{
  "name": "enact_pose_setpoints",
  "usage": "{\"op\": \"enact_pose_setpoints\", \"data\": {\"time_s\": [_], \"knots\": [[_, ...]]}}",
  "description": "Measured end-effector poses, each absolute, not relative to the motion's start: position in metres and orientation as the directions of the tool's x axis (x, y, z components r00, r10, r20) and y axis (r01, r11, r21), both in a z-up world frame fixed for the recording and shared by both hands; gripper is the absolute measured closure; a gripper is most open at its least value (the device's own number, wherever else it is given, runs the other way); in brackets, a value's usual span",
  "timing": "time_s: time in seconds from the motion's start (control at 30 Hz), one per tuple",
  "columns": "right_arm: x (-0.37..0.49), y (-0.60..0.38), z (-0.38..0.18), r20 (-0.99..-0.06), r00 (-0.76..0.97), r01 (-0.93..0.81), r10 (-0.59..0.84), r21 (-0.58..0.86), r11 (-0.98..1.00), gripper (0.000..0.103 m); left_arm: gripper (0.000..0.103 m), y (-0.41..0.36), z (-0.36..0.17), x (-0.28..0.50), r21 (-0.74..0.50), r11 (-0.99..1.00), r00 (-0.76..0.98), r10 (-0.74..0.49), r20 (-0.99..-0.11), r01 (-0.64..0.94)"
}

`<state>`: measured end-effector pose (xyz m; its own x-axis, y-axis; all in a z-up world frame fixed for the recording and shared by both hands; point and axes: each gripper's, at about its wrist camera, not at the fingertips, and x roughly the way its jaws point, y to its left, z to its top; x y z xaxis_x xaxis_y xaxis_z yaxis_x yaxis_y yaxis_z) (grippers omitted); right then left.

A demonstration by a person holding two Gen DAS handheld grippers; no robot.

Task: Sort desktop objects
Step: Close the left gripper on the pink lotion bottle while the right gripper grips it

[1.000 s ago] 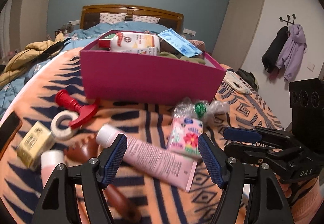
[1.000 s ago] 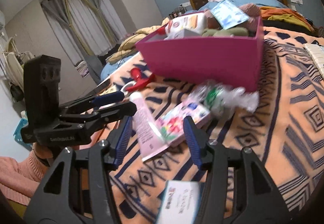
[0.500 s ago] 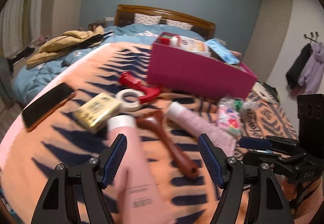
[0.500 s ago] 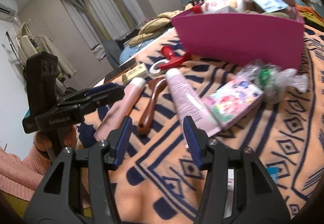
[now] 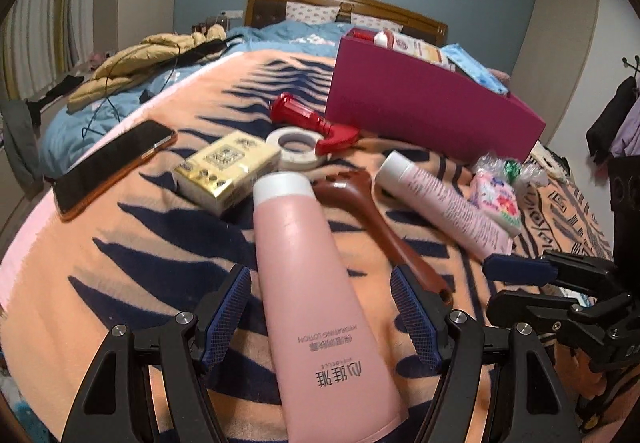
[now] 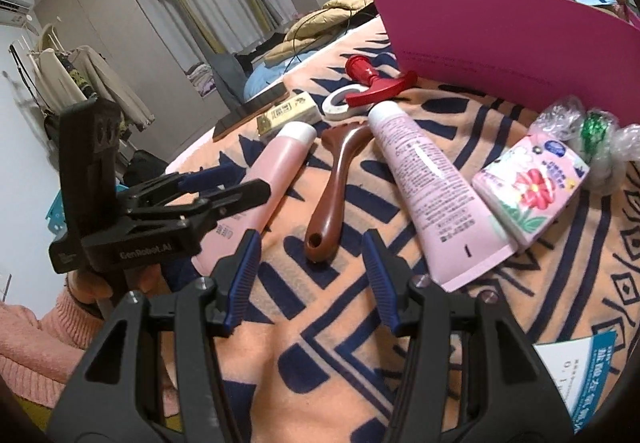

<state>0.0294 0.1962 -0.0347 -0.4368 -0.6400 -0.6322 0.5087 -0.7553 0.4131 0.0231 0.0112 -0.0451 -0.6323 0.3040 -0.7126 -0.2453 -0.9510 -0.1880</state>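
My left gripper point(image 5: 322, 305) is open, its jaws either side of a pink lotion bottle point(image 5: 316, 283) lying on the orange blanket; it also shows in the right wrist view point(image 6: 224, 187). My right gripper point(image 6: 312, 275) is open and empty, just in front of the handle end of a brown wooden massager point(image 6: 334, 183). Beside lie a pale pink tube point(image 6: 428, 195), a flowered tissue pack point(image 6: 532, 183), a crinkly wrapper point(image 6: 592, 143), a tape roll point(image 5: 296, 147), a red tool point(image 5: 312, 123) and a gold box point(image 5: 228, 171). A magenta box point(image 5: 424, 111) holds several items.
A phone point(image 5: 112, 167) lies at the blanket's left edge. A white and blue card point(image 6: 576, 375) lies at the near right. The right gripper shows in the left wrist view point(image 5: 520, 275). Clothes and a bed fill the background.
Both grippers have swung left, away from the pink tube and tissue pack. The left now straddles the pink lotion bottle; the right now faces the massager handle.
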Motion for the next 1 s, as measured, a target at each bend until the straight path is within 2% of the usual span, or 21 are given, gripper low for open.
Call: {"op": "enact_pose_setpoints", "data": {"time_s": [0.5,0.57,0.63,0.8,1.0], "knots": [[0.010,0.180,-0.037,-0.640,-0.430,0.493,-0.637,0.424,-0.759,0.048,0.029,0.016,-0.053,0.018,-0.197,-0.937,-0.584,0.334,-0.740,-0.287],[0.008,0.181,-0.037,-0.642,-0.434,0.484,-0.632,0.425,-0.765,0.048,0.031,0.018,-0.053,0.015,-0.192,-0.940,-0.584,0.327,-0.743,-0.282],[0.007,0.180,-0.037,-0.645,-0.433,0.481,-0.630,0.426,-0.766,0.048,0.042,0.018,-0.053,0.014,-0.188,-0.942,-0.586,0.322,-0.743,-0.279],[0.007,0.177,-0.035,-0.640,-0.431,0.486,-0.637,0.430,-0.761,0.048,0.044,0.017,-0.053,0.014,-0.185,-0.941,-0.585,0.324,-0.743,-0.285],[0.001,0.173,-0.036,-0.631,-0.419,0.489,-0.653,0.449,-0.748,0.048,0.055,0.013,-0.047,0.019,-0.241,-0.917,-0.575,0.388,-0.720,-0.316]]}}
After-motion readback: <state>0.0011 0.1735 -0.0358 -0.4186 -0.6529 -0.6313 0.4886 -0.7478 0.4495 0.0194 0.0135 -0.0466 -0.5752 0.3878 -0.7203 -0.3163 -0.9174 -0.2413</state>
